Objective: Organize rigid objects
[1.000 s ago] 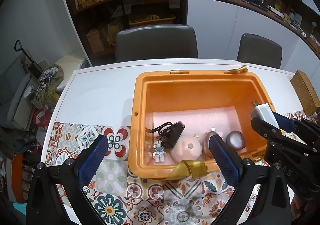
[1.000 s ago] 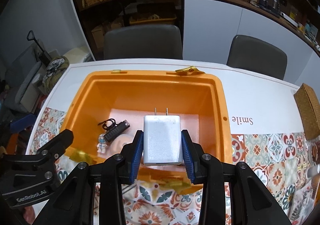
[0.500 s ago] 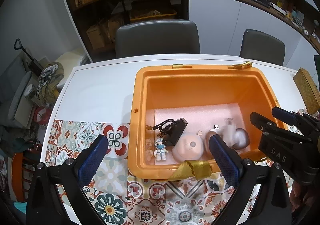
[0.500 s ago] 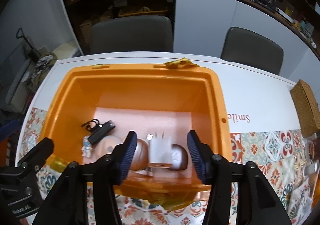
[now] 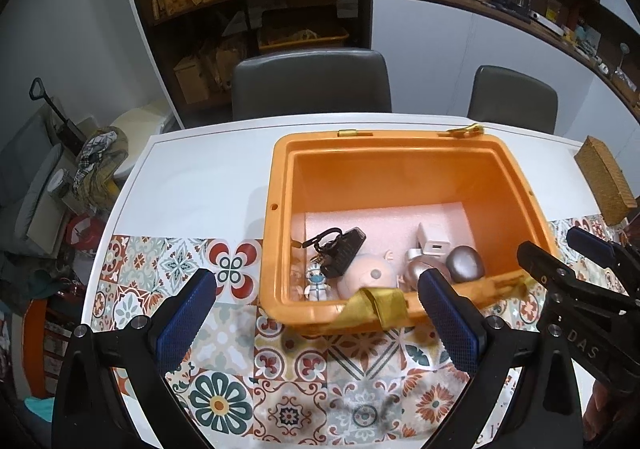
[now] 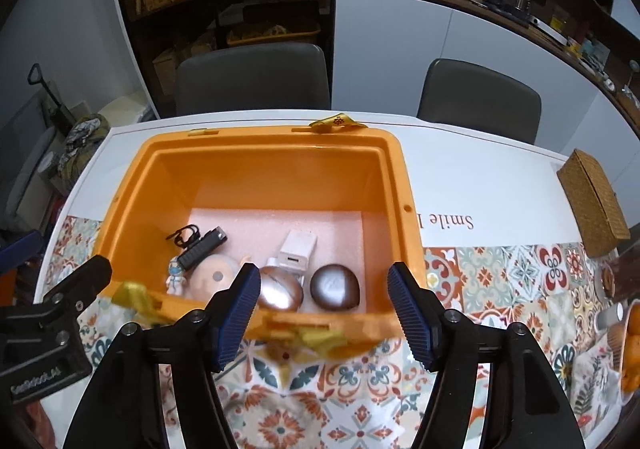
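My right hand-held gripper [image 6: 322, 313] is opening, empty; the white charger [image 6: 297, 251] is lying inside the orange bin [image 6: 400, 185], at twelve o'clock from it. The left hand-held gripper [image 5: 316, 317] is standing wide, empty.

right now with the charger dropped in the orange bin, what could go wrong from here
The white charger lies propped on the rose-gold pebble rather than flat, so it may slide or scuff it. The right gripper, whose jaws have just been opening and now hold nothing, hangs over the orange bin front rim and could bump it. The bin's near end is crowded; further drops may pile up.
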### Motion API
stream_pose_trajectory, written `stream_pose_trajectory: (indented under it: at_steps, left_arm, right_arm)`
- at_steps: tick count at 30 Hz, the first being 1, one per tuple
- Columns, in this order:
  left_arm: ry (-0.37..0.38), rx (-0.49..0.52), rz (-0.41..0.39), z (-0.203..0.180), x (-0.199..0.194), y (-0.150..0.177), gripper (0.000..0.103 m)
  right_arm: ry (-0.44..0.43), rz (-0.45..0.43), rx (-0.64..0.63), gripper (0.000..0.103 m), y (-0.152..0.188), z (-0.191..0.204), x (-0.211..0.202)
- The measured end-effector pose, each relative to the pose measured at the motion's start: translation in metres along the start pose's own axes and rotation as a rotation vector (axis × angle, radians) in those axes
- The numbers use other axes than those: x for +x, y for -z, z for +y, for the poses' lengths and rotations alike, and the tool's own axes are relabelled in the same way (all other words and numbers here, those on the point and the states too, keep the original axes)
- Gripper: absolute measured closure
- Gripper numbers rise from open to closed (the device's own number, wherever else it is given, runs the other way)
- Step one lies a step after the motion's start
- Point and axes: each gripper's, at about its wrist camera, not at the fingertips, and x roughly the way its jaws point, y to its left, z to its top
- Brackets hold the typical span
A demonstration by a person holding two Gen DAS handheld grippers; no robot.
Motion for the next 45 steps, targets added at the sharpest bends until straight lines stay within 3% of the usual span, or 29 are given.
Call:
stream_pose_trajectory:
  at_steps: [10, 19, 36, 45]
  left_arm:
    - [0.011, 0.013, -0.056, -0.002, -0.038, 0.019, 0.0]
    - [0.023, 0.021, -0.085, -0.003, -0.064, 0.045, 0.0]
    - [0.008, 0.029, -0.088, -0.01, -0.091, 0.089, 0.0]
    - [-0.019, 0.095, -0.127, -0.025, -0.109, 0.104, 0.0]
  right_arm:
    - [0.025, -0.074, 0.003, 0.021, 0.025, -0.001, -0.049]
    - [0.032, -0.103, 0.0, 0.016, 0.049, -0.003, -0.078]
    - [0.016, -0.094, 0.04, 0.015, 0.103, -0.015, -0.11]
    - [0.029, -0.079, 0.05, 0.015, 0.124, -0.024, -0.121]
